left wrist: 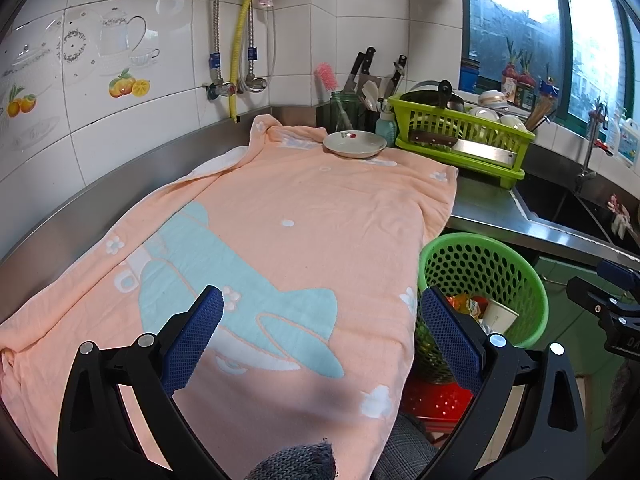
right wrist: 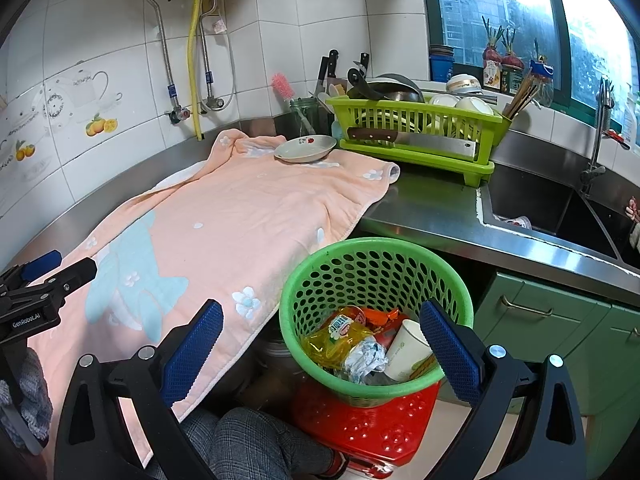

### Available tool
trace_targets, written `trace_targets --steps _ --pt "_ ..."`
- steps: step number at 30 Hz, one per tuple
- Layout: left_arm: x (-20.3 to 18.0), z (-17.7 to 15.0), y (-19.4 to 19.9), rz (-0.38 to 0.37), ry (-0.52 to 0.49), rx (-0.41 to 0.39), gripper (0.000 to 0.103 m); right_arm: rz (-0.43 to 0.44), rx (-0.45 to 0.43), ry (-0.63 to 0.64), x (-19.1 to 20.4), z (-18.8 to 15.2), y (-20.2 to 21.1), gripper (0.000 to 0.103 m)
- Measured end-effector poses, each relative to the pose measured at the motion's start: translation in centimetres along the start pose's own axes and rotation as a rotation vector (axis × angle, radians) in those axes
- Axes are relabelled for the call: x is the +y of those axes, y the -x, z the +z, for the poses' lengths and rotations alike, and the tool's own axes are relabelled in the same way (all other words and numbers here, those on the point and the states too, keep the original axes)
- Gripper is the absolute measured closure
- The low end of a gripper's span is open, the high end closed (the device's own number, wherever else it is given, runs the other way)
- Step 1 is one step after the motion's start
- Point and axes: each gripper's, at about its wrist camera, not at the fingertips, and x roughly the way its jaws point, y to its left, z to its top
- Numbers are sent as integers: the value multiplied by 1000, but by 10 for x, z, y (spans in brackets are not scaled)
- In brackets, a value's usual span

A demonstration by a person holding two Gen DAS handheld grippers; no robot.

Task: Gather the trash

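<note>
Your right gripper (right wrist: 320, 344) hangs directly above the green basket (right wrist: 376, 252), jaws wide apart and empty; the trash (right wrist: 360, 356) lies inside it. Your left gripper (left wrist: 324, 332), equally open and empty, hovers over the bare towel (left wrist: 280, 208).

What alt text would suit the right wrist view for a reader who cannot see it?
A green perforated basket holding wrappers, crumpled foil and a paper cup sits on a red stool beside a steel counter, seen past the right gripper, its jaws wide apart. A peach towel covers the counter, with a shallow dish at its far end.
</note>
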Motion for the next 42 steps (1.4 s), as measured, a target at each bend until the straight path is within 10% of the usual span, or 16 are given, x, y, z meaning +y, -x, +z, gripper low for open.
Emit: trace_targets --steps 42 --pt "-8 -4 -1 -1 -7 -1 5 0 -6 -7 4 -1 3 8"
